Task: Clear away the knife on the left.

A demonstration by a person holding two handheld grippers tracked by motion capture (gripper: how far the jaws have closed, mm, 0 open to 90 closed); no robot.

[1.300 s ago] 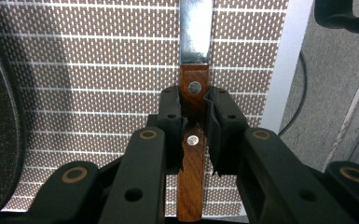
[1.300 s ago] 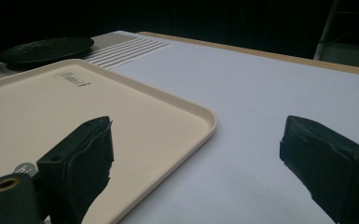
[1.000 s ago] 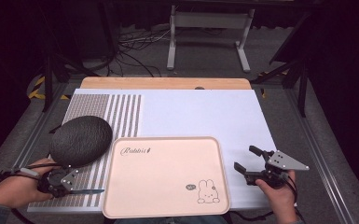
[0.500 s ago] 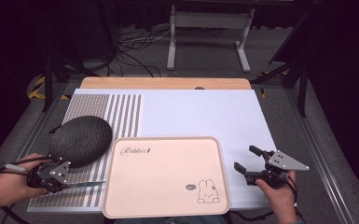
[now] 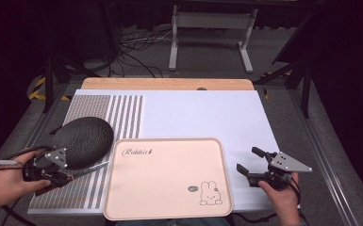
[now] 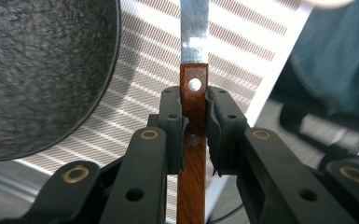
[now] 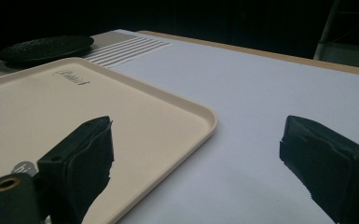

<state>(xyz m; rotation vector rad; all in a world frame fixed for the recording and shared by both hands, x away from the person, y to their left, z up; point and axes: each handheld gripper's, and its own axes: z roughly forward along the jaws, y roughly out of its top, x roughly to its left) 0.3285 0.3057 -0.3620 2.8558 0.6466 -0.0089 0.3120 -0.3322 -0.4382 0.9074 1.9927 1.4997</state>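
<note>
A knife with a brown wooden handle point(image 6: 194, 135) and a steel blade point(image 6: 194, 23) is clamped between the jaws of my left gripper point(image 6: 194, 95). In the high view the left gripper point(image 5: 65, 175) hovers at the table's front left, and the knife point(image 5: 90, 170) points toward the peach tray point(image 5: 169, 179). A dark, rough round plate point(image 5: 82, 141) lies just behind it, at the left edge point(image 6: 37, 70) in the left gripper view. My right gripper point(image 5: 248, 159) rests right of the tray, jaws wide apart with nothing between them point(image 7: 196, 128).
The tray's corner point(image 7: 200, 116) is printed with a rabbit. A brown-striped mat point(image 5: 108, 117) lies under the plate on a white sheet point(image 5: 202, 113). Behind runs the wooden table edge point(image 5: 169, 84). Cables and a metal stand sit on the floor beyond.
The left gripper has risen off the striped mat with the knife in it, and the blade now points up toward the tray. The right gripper has stayed still.
</note>
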